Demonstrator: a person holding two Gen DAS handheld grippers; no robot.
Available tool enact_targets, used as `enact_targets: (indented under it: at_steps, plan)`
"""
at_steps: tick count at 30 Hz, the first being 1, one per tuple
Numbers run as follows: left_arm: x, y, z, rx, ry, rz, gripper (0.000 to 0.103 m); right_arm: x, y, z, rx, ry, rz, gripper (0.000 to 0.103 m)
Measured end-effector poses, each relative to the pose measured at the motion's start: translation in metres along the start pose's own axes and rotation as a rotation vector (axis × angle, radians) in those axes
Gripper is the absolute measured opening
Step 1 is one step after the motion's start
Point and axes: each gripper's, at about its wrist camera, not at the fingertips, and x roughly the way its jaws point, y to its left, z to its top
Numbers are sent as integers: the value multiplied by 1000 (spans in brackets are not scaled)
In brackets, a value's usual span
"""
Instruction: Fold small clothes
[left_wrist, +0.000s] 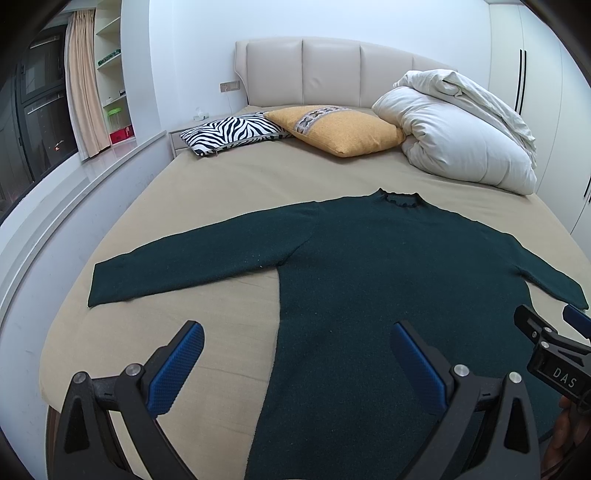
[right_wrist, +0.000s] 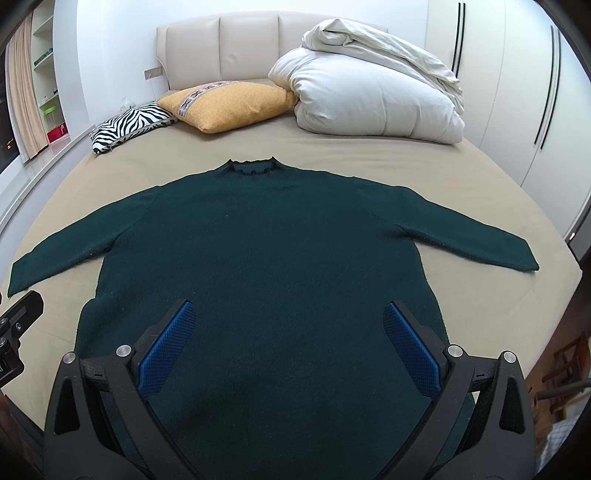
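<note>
On the bed, a dark green sweater lies flat, both grippers held open above its near hem.

Spread face up on the tan sheet, the sweater has its frilled collar at the far end and its sleeves stretched out left and right. Its knit looks fuzzy and matte. The left gripper hangs over the sweater's left near edge, one blue ribbed finger above bare sheet, the other above the knit, holding nothing. The right gripper hangs over the middle of the body, its jaws wide apart and holding nothing. Far off sit a zebra pillow, a yellow pillow and a rolled white duvet against a padded headboard.
</note>
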Motion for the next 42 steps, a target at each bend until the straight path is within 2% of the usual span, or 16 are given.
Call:
enact_targets:
  at_steps: [17, 26, 28, 33, 36, 38, 41, 42]
  plan:
    - [0, 0, 0, -1, 1, -1, 103, 2, 3, -3, 0, 4, 1, 103]
    - [-1, 7, 0, -3, 1, 6, 103, 3, 4, -3, 0, 8, 3, 103]
    - [-1, 17, -9, -4, 4, 6, 103, 4, 5, -4, 0, 9, 3, 103]
    - [7, 17, -12, -10, 19, -42, 103, 12, -2, -1, 17, 19, 23, 103]
    - [14, 10, -13, 13, 13, -59, 103, 23, -33, 5, 96, 29, 84, 103]
    - [26, 6, -11, 14, 56, -90, 103, 34, -64, 9, 163, 33, 113, 103]
    - [48, 2, -5, -14, 104, -151, 103, 55, -141, 15, 313, 14, 147, 103]
    - [54, 0, -3, -20, 114, -165, 103, 64, -178, 16, 382, -3, 151, 99]
